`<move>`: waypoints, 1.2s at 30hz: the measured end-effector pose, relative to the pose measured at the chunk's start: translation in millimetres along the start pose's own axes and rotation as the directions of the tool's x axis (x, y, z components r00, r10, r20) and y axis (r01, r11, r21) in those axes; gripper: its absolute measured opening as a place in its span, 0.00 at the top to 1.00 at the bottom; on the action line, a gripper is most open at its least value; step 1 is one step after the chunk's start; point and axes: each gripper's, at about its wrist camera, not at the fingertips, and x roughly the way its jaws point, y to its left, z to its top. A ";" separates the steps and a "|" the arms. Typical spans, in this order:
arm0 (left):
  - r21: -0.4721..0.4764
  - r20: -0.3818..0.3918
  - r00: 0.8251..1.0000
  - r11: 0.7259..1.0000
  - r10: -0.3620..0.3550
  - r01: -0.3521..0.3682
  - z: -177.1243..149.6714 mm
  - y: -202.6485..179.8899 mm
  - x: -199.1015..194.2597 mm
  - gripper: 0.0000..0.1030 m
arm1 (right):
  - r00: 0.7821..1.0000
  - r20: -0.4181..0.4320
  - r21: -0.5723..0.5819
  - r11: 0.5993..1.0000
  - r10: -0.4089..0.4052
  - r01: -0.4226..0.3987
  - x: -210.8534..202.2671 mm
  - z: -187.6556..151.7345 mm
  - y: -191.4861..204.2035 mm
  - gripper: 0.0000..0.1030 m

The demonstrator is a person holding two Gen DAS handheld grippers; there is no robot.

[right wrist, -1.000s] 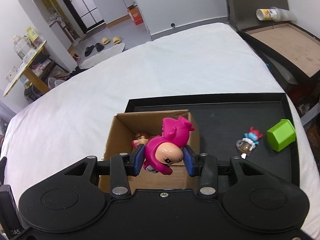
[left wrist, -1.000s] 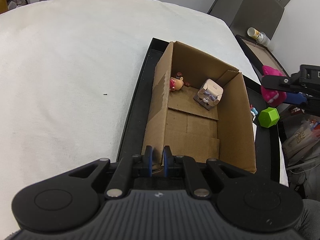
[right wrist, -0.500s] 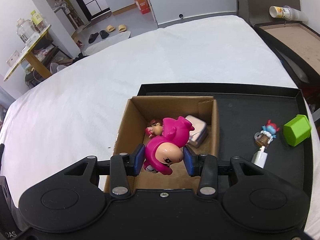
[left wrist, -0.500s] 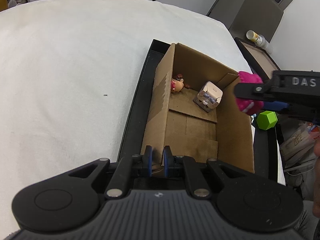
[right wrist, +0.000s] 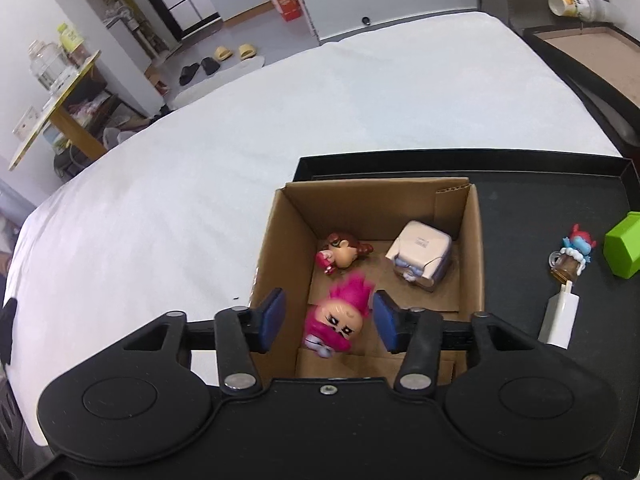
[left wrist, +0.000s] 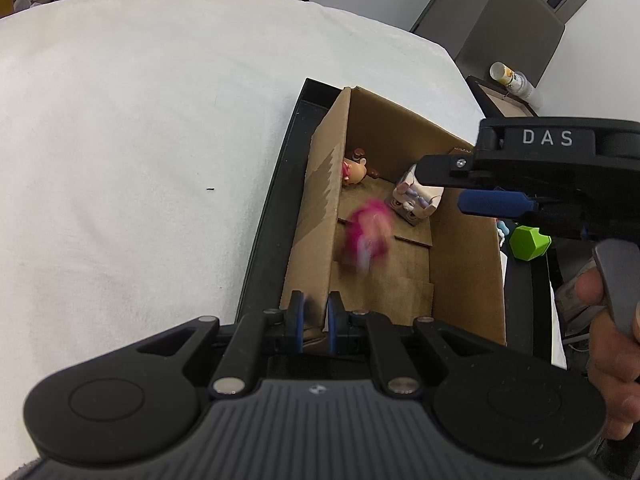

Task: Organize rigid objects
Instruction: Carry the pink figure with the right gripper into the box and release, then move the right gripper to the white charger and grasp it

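Right gripper (right wrist: 329, 316) fingers are spreading apart, releasing a blurred pink doll (right wrist: 338, 316) between them into the cardboard box (right wrist: 472, 264). Left gripper (left wrist: 314, 322) is clamping the box's near wall.

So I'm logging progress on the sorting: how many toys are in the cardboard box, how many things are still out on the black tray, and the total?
In the cardboard box: 3 (pink-haired figure, brown-haired figure, pale cube toy)
On the black tray: 3 (green block, blue-haired figure, white bottle)
Total: 6

Left gripper (left wrist: 315, 322) jaws clamped shut, right gripper (right wrist: 327, 316) angled downward, jaws opening, nothing gripped
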 end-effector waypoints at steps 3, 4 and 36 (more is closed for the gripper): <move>-0.003 -0.001 1.000 1.000 -0.002 0.002 0.0 0.9 0.0 0.90 | 1.000 -0.001 0.013 1.000 -0.001 0.001 -2.2 -0.4 -3.2 0.52; -0.004 -0.001 1.000 1.000 -0.002 0.002 0.3 0.9 0.1 0.90 | 1.000 -0.001 0.015 1.000 -0.003 0.003 -3.1 -0.6 -4.1 0.52; 0.002 -0.003 0.999 0.999 0.051 -0.051 -0.2 -9.4 3.9 0.90 | 0.997 0.065 0.082 0.996 -0.039 0.034 -68.9 -11.7 -100.4 0.37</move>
